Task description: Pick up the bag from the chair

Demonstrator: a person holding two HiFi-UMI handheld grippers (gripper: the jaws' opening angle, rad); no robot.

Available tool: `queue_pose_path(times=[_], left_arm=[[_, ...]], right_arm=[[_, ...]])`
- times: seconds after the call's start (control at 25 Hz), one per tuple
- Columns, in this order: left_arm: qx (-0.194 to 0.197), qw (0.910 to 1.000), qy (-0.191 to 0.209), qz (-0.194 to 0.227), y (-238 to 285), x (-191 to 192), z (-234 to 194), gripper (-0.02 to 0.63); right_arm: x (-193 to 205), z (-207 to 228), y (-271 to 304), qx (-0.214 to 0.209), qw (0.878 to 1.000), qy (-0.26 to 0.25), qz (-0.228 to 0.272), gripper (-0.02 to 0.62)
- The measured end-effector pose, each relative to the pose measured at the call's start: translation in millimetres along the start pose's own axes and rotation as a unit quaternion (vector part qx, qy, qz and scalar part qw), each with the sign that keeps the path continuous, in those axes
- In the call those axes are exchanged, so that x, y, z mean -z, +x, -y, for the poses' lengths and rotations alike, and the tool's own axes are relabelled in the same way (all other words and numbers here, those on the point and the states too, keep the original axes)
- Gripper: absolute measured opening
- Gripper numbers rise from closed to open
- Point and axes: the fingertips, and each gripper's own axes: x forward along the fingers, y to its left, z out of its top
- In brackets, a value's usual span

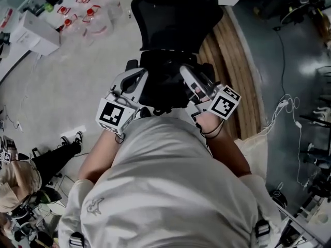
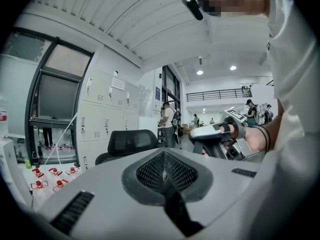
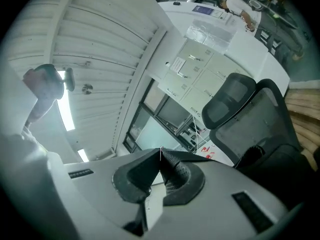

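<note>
A black office chair [image 1: 173, 14] stands straight ahead of me, and a dark black mass, apparently the bag [image 1: 164, 81], lies on its seat; it is hard to tell apart from the chair. My left gripper [image 1: 140, 75] and right gripper [image 1: 184, 68] hover just over that mass, one at each side, both tilted upward. Each one's jaws meet at a point with nothing between them, as the left gripper [image 2: 164, 153] and the right gripper [image 3: 161, 152] show in their own views. The chair's headrest [image 2: 131, 141] and mesh back [image 3: 244, 115] rise beyond the tips.
A curved wooden strip [image 1: 235, 71] runs along the floor right of the chair. A white box [image 1: 36, 32] and red-capped bottles [image 1: 88, 12] lie at the far left. Another person [image 1: 49, 159] is at the lower left. Cables [image 1: 287, 107] trail on the right.
</note>
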Motion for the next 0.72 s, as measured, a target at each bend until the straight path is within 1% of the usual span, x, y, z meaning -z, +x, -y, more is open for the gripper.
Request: queue_pose_path(times=[0.2, 0.24, 0.44, 0.6, 0.72], left_arm=[[-0.022, 0.9998, -0.001, -0.001, 5, 8, 11, 0.008], [-0.027, 0.9996, 0.000, -0.001, 7, 9, 18, 0.008], [-0.057, 0.9984, 0.003, -0.001, 13, 1, 80, 0.008], [-0.070, 0.9974, 0.012, -0.004, 13, 1, 127, 0.008], [-0.085, 0.9963, 0.011, -0.006, 5, 3, 148, 0.008]], right_arm=[[2, 1, -4, -0.024, 0.999, 0.005, -0.020, 0.034], [2, 1, -10, -0.029, 0.999, 0.006, -0.025, 0.033], [-10, -9, -67, -0.053, 0.998, 0.011, -0.040, 0.033], [-12, -15, -107, -0.063, 0.997, 0.015, -0.052, 0.033], [-9, -20, -128, -0.068, 0.996, 0.021, -0.059, 0.032]])
